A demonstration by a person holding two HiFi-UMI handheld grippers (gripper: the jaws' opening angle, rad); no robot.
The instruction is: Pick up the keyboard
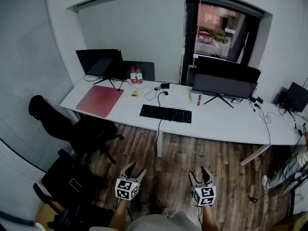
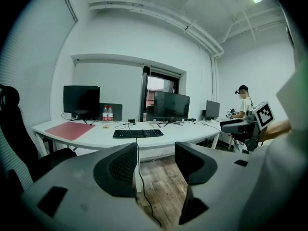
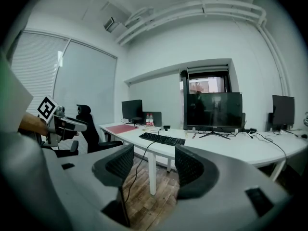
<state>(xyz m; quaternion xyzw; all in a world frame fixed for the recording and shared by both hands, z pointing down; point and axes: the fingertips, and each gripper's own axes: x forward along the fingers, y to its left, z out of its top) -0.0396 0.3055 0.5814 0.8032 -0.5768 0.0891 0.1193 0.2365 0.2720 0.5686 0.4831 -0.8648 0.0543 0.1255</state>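
Observation:
A black keyboard (image 1: 166,113) lies flat on the white desk (image 1: 216,121), its cable hanging over the front edge to the floor. It also shows in the left gripper view as the keyboard (image 2: 137,134) and in the right gripper view as the keyboard (image 3: 162,138), far beyond the jaws. Both grippers hover over the wooden floor, well short of the desk. My left gripper (image 1: 134,170) is open with nothing between its fingers (image 2: 117,169). My right gripper (image 1: 199,174) is open and empty too, fingers (image 3: 190,170) apart.
On the desk stand a large monitor (image 1: 225,78), a smaller monitor (image 1: 100,62), two bottles (image 1: 136,74) and a red mat (image 1: 100,100). Black office chairs (image 1: 72,129) crowd the left. Another person (image 2: 244,105) stands at the right.

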